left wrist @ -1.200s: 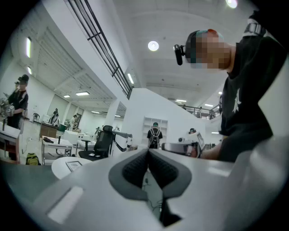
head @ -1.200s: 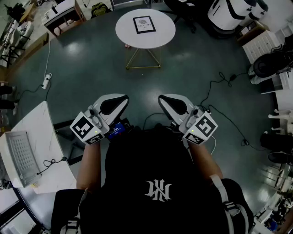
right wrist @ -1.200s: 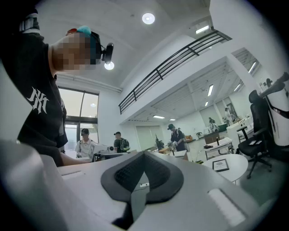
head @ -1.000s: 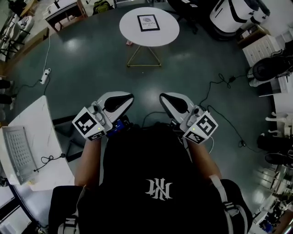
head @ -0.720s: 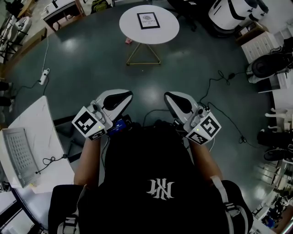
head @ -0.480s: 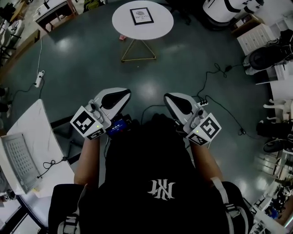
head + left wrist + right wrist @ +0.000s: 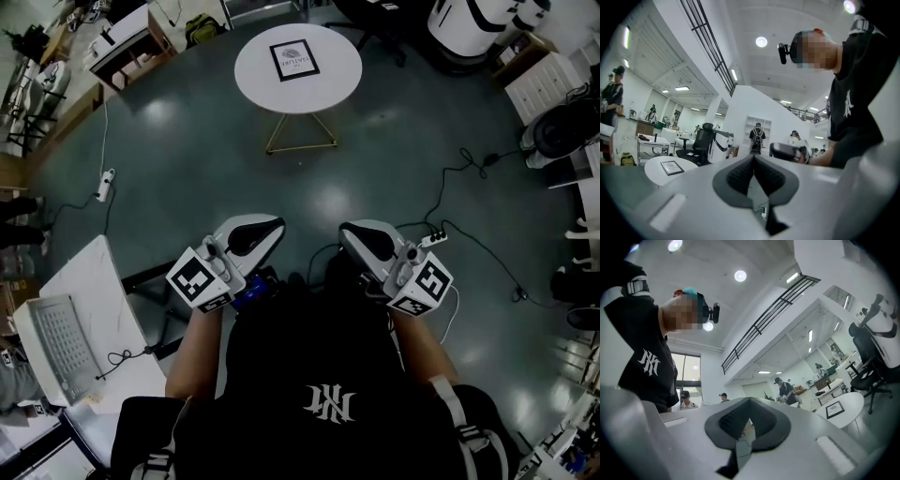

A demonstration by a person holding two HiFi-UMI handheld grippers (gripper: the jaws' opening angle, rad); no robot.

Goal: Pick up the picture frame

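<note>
A black picture frame with a white print lies flat on a round white table, far ahead of me across the floor. It also shows small and distant in the left gripper view, frame on table, and in the right gripper view, frame on table. My left gripper and right gripper are held close to the person's body, well short of the table. Both are shut with nothing between the jaws, as the left and right gripper views show.
A white desk with a keyboard stands at the left. A power strip and cables lie on the dark floor. Drawers, chairs and other furniture line the room's edges. Other people stand in the distance.
The head view has shifted a little, and both grippers now show lower in it. Their jaws stay shut and empty, and the frame has not moved on the table.
</note>
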